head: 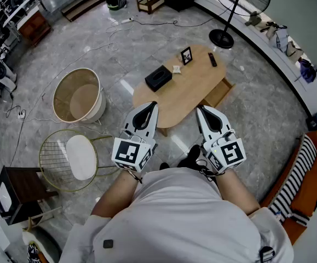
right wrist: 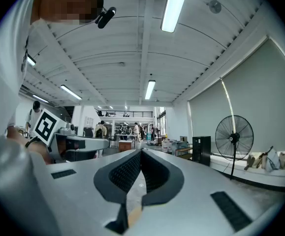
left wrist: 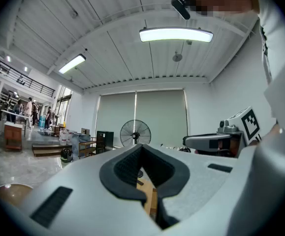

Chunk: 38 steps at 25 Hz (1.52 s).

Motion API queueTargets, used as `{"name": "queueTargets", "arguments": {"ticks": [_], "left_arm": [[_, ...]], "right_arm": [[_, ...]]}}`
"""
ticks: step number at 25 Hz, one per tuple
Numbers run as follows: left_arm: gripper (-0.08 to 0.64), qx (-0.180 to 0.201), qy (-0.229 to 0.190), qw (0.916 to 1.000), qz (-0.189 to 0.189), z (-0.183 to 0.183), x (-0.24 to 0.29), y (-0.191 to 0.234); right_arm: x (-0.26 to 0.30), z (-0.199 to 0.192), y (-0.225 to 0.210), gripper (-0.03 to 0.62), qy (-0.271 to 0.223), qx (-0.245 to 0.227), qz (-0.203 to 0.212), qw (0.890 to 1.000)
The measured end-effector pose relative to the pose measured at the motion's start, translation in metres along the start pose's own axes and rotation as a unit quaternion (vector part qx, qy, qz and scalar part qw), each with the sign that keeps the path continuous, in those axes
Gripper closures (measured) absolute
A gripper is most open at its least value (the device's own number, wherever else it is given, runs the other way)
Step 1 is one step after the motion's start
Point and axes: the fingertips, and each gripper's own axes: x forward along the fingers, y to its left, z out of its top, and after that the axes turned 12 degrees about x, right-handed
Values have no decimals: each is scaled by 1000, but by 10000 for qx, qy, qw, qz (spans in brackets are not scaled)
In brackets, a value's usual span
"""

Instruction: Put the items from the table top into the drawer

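Fingers of the left gripper are closed, their black ribbed pads meeting at the tip with nothing between them. The right gripper is closed and empty too. Both have smooth grey shells and are held level in front of the person's torso.

From the fingers, the table lies at 12 o'clock, well apart. It is an oval of pale wood. On it sit a black tissue box, a small white item beside the box, an upright picture frame and a dark remote toward the far end. The drawer stands open at the table's 3 o'clock edge.

Only the head view shows these items. The left gripper view gives just a sliver of tan wood behind its fingertips, a floor fan at 12 o'clock and the right gripper's marker cube at 3 o'clock. The right gripper view shows the fan at 3 o'clock and the left gripper at 9 o'clock.

The floor is glossy grey stone. A round beige tub and a wire chair with a white seat stand at 9 o'clock.
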Motion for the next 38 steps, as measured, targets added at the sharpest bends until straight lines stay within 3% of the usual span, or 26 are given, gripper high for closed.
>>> {"name": "queueTargets", "arguments": {"ticks": [11, 24, 38], "left_arm": [[551, -144, 167, 9998, 3, -7, 75, -33], [551, -129, 426, 9990, 45, -15, 198, -71], [551, -260, 567, 9980, 134, -22, 258, -73]], "right_arm": [[-8, 6, -84, 571, 93, 102, -1, 9999], [-28, 14, -228, 570, 293, 344, -33, 9990], [-12, 13, -303, 570, 348, 552, -101, 9978]]}}
